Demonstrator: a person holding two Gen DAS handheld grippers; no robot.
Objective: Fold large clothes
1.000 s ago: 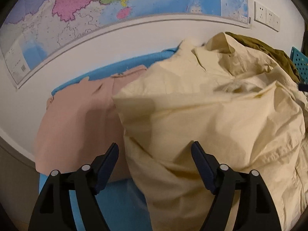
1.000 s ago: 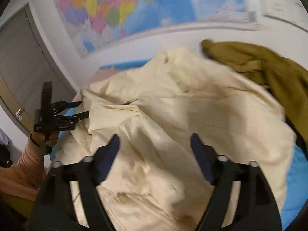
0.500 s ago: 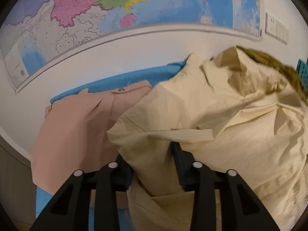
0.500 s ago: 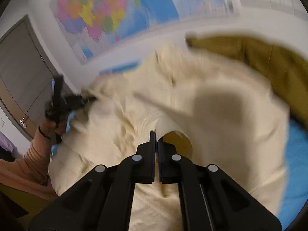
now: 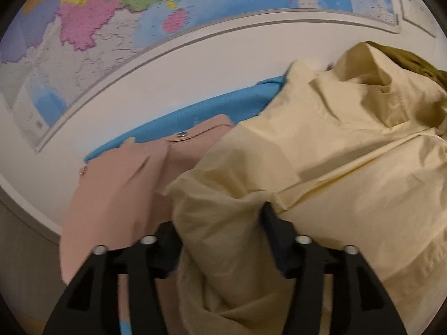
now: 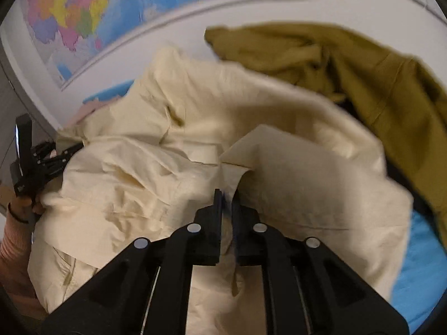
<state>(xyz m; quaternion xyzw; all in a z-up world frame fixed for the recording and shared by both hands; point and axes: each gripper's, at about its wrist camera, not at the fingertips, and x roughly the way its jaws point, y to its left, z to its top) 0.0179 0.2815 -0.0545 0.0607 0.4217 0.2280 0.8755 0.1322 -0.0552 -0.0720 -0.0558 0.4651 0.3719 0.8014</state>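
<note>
A large cream garment (image 5: 321,153) lies crumpled over the blue table cover (image 5: 209,109). My left gripper (image 5: 219,215) is sunk into its left edge. Its jaws are opening, and a thick bunch of cream cloth fills the gap and hides the left fingertip. In the right wrist view the cream garment (image 6: 167,167) spreads under my right gripper (image 6: 226,194). Those jaws are opening too, with a narrow gap and a raised fold of cloth at the tips. The left gripper (image 6: 56,153) and the hand (image 6: 19,203) holding it show at the far left.
A folded pink garment (image 5: 117,189) lies left of the cream one. An olive garment (image 6: 363,69) is heaped at the back right against the white wall. A map (image 5: 139,14) hangs above. Blue cover (image 6: 419,265) shows at the right.
Both grippers dropped into the cream cloth and closed on it half a second ago. Both sets of jaws have since widened, the left far more than the right.
</note>
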